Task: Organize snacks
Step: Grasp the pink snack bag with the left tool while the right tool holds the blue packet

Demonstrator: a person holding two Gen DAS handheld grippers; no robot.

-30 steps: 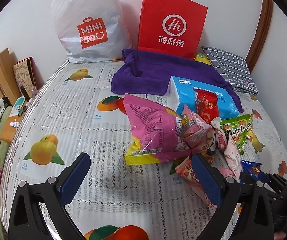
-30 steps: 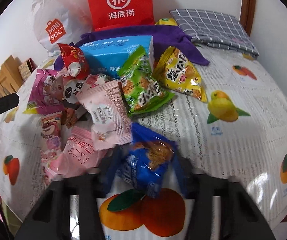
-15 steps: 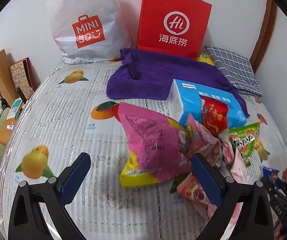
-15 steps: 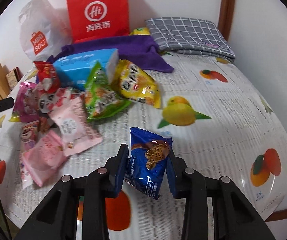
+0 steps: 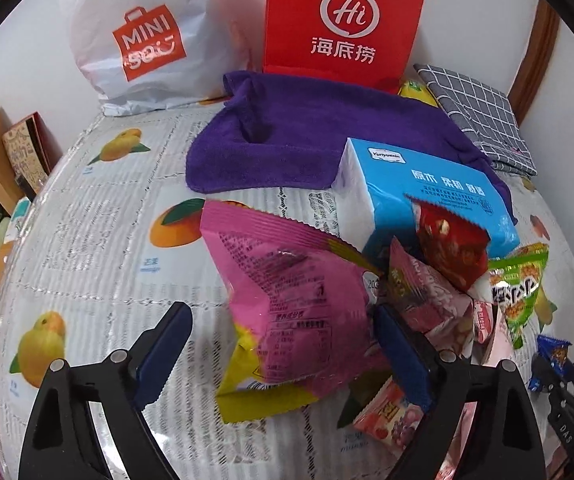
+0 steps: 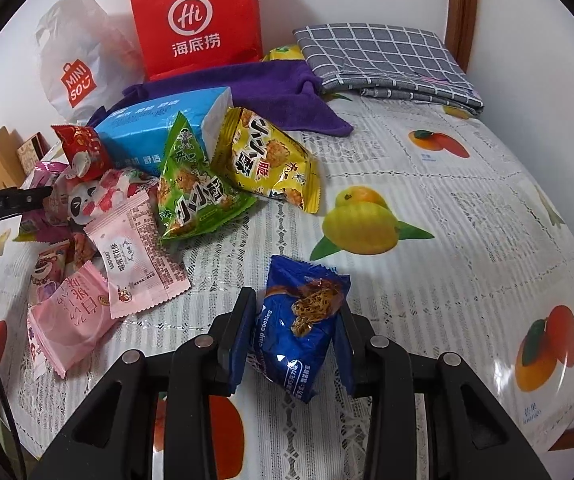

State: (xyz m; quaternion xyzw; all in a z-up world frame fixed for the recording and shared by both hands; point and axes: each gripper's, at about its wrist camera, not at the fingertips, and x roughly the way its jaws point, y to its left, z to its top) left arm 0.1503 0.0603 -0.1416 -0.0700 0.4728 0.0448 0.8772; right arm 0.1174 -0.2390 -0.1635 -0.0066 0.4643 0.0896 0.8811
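Left of the blue tissue box (image 5: 427, 196), our left gripper (image 5: 283, 344) is closing around the pink bag (image 5: 291, 304), pads not yet pressing; it could shove the neighbouring packets. Right of that box, our right gripper (image 6: 295, 340) stays clamped on the blue cookie packet (image 6: 299, 320), carried clear of the snack pile since before.

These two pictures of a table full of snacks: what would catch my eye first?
Probably the bright red paper bag standing against the wall at the back, with a white plastic bag beside it. Next, the heap of colourful snack packets in front of a blue tissue pack. Nearest, the right gripper pinches a blue cookie packet, while the left gripper is closing around a big pink bag.
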